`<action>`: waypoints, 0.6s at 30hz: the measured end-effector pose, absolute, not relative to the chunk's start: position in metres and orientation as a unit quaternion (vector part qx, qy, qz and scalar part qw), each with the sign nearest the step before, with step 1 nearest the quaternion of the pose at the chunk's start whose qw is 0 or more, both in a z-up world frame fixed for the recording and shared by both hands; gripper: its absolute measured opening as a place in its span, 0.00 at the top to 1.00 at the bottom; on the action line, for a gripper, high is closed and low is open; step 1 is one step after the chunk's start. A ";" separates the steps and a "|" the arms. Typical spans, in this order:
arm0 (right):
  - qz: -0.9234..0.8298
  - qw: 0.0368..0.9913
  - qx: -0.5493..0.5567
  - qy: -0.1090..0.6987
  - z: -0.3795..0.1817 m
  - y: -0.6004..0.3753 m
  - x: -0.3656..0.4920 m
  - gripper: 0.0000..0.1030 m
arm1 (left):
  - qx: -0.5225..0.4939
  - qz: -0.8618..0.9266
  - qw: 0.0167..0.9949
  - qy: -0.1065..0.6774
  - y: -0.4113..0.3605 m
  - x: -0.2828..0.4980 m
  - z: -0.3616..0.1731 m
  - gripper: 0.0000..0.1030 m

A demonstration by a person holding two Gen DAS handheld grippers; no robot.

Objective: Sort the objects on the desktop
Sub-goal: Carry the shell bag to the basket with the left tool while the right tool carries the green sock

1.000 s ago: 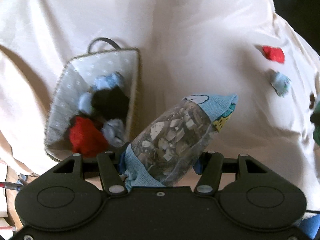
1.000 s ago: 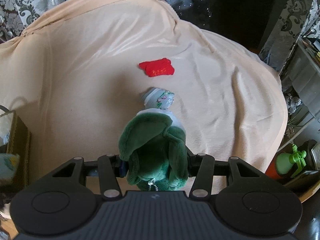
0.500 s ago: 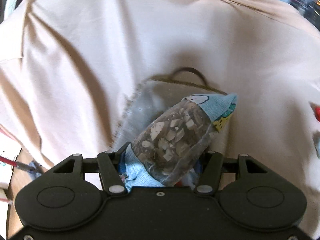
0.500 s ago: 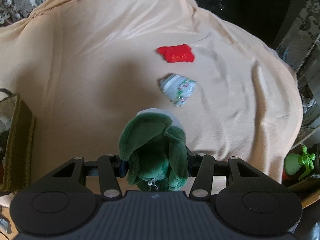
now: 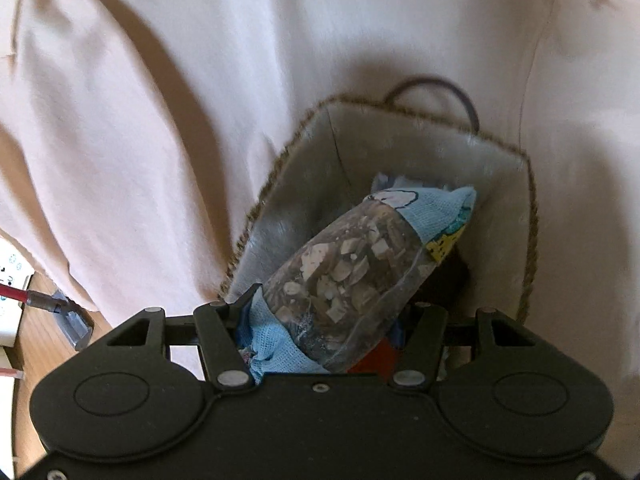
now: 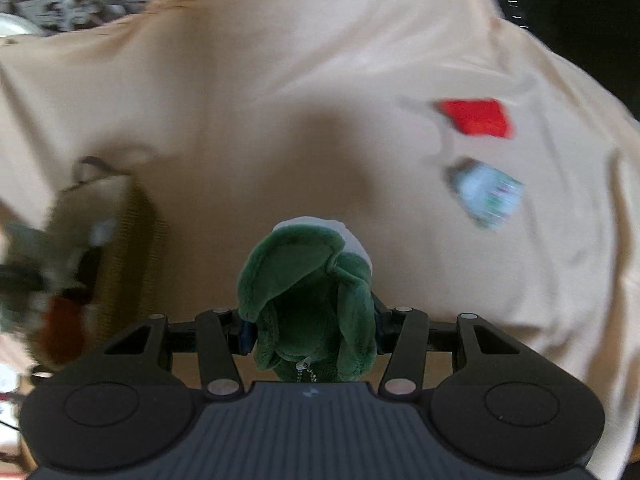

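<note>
My left gripper (image 5: pixel 320 320) is shut on a clear pouch of dried bits (image 5: pixel 352 272) wrapped in light blue cloth, which hangs over the open mouth of the woven basket (image 5: pixel 530 216). Dark and red items lie in the basket beneath the pouch. My right gripper (image 6: pixel 310 330) is shut on a green plush toy (image 6: pixel 308 300) above the beige cloth. In the blurred right wrist view the basket (image 6: pixel 132 216) is at the left. A red piece (image 6: pixel 476 118) and a small pale patterned packet (image 6: pixel 488 192) lie on the cloth at the right.
A beige blanket (image 5: pixel 160 120) covers the whole surface, with folds and a drop at its edges. At the lower left of the left wrist view are a wooden floor, a white power strip (image 5: pixel 10 280) and a red cable (image 5: pixel 16 294). Dark furniture lies beyond the blanket's far right edge.
My left gripper has carried the pouch from beside the basket to over its opening. The right gripper has swung left with the plush toy, so the basket has come into its view.
</note>
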State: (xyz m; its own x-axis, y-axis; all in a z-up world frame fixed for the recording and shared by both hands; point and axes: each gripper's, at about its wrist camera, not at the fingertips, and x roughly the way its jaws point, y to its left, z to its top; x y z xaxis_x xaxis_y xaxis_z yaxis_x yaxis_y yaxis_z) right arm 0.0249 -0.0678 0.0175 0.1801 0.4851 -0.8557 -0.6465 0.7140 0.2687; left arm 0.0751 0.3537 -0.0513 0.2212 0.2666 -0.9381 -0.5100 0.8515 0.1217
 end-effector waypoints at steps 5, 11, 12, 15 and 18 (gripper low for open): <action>0.444 0.729 -0.065 0.517 0.037 -0.013 0.014 0.50 | -0.089 0.247 0.763 0.591 0.356 0.088 -0.072 0.44; 0.500 0.700 -0.079 0.503 0.052 0.055 -0.002 0.49 | -0.101 0.251 0.755 0.597 0.371 0.091 -0.078 0.42; 0.505 0.698 -0.084 0.500 0.053 0.064 -0.004 0.49 | -0.106 0.249 0.758 0.594 0.373 0.089 -0.076 0.39; 0.515 0.691 -0.097 0.497 0.054 0.087 -0.011 0.49 | -0.110 0.247 0.769 0.579 0.375 0.079 -0.067 0.35; 0.520 0.685 -0.102 0.499 0.051 0.104 -0.011 0.49 | -0.104 0.239 0.779 0.570 0.373 0.070 -0.060 0.34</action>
